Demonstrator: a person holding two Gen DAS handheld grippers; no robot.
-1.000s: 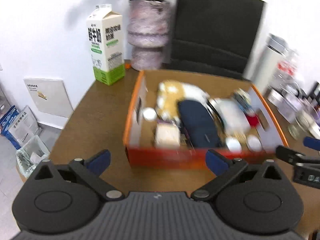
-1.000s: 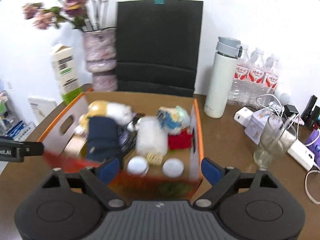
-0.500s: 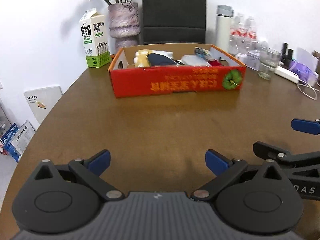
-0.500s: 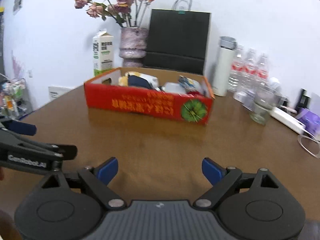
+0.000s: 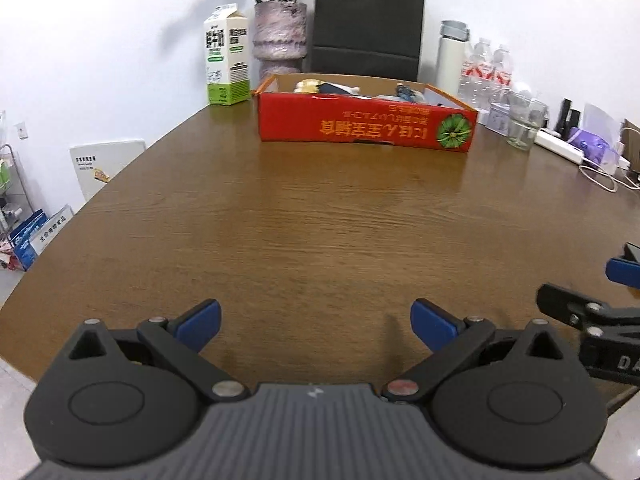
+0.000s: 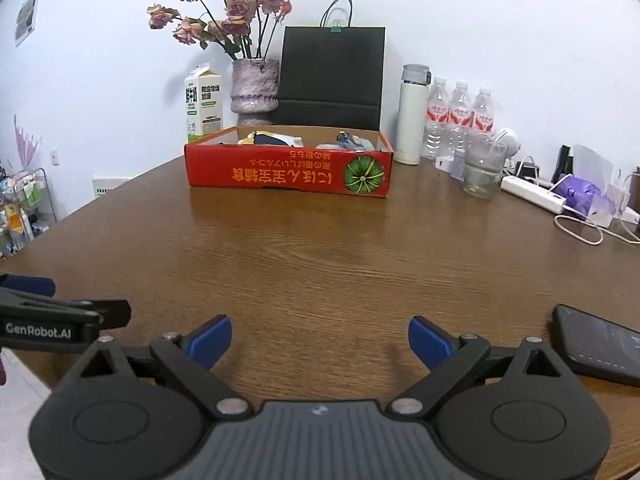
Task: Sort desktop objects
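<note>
Brown wood tabletop (image 5: 320,220) fills mid frame in both views. Red cardboard box (image 6: 288,174) sits upper centre, well apart from both grippers, w/ sorted items (image 6: 276,139) inside, only tops visible over the rim. Behind it: black paper bag (image 6: 332,76), vase w/ dried roses (image 6: 254,90), milk carton (image 6: 203,104) to its left. Upper right: white flask (image 6: 412,114), water bottles (image 6: 458,118), glass (image 6: 482,170), power strip (image 6: 534,194). Dark phone (image 6: 600,344) lies flat at lower right of right wrist view. Left gripper (image 5: 316,318) bottom centre, fingers (image 5: 200,320) spread wide, holding nothing. Right gripper (image 6: 320,338) same: fingers (image 6: 428,340) wide apart, empty, just above tabletop.
</note>
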